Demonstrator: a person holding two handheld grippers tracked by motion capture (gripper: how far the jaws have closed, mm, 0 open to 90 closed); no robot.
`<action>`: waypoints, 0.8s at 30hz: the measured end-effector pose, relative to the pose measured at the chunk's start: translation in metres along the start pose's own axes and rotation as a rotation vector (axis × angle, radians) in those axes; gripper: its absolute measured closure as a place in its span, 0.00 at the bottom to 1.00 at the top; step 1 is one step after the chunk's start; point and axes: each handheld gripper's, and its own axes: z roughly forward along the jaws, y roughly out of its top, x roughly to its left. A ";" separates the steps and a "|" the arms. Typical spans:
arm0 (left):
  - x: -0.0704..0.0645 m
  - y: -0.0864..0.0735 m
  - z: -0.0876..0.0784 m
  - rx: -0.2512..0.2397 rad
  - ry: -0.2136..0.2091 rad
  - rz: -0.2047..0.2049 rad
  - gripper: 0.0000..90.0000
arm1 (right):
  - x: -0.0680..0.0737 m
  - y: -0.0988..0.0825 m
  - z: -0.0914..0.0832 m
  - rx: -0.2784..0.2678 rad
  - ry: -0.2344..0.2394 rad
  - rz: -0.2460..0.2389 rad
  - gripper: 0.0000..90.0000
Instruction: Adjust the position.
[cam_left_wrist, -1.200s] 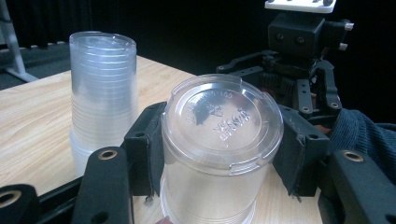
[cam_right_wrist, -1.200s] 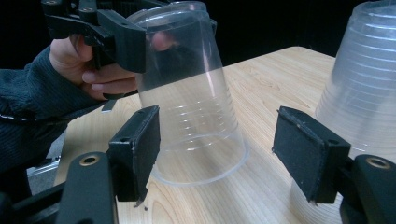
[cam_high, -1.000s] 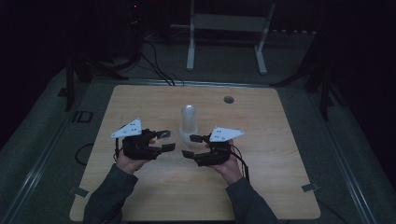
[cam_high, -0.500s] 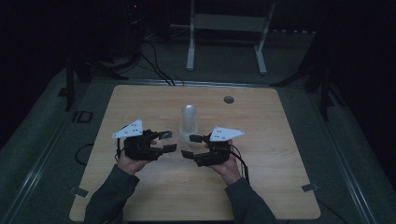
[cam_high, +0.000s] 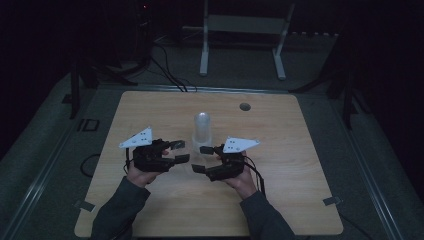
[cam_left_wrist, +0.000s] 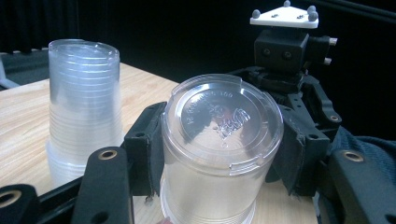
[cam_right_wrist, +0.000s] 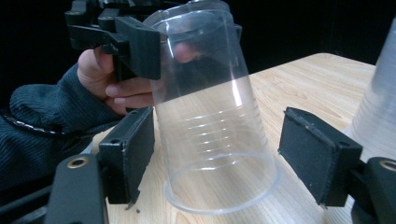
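We find the right gripper (cam_right_wrist: 215, 158) with its jaws spread, a clear gap on either side of the single clear cup (cam_right_wrist: 210, 116) between them; its pads do not press the cup. These jaws have just been opening. The left gripper (cam_high: 177, 151) has its jaws drawn in, pinching the cup near its closed base — in the left gripper view the base (cam_left_wrist: 222, 123) faces the camera with the right gripper's pads flanking it. The cup is upside down and tilted, its open rim low at the wooden table (cam_high: 300, 200).

Around it: 1 stack of clear cups (cam_high: 202, 131) stands upright just behind the 2 grippers, close beside the held cup but apart from it. A small round hole (cam_high: 244, 106) lies farther back in the tabletop. A white frame (cam_high: 245, 30) stands on the floor beyond the table.

Against the picture 1 second back, both hands sit in the same place — only the right jaws differ, now wider.
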 end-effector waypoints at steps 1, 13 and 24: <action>0.000 0.000 0.000 -0.003 -0.003 -0.001 0.46 | 0.000 0.000 0.000 -0.004 0.004 -0.001 0.29; 0.001 -0.002 0.001 -0.030 -0.032 -0.026 0.46 | 0.001 0.001 0.002 -0.024 0.026 0.004 0.23; 0.003 -0.002 0.000 -0.076 -0.064 -0.054 0.46 | 0.002 0.001 0.005 -0.019 0.045 -0.002 0.24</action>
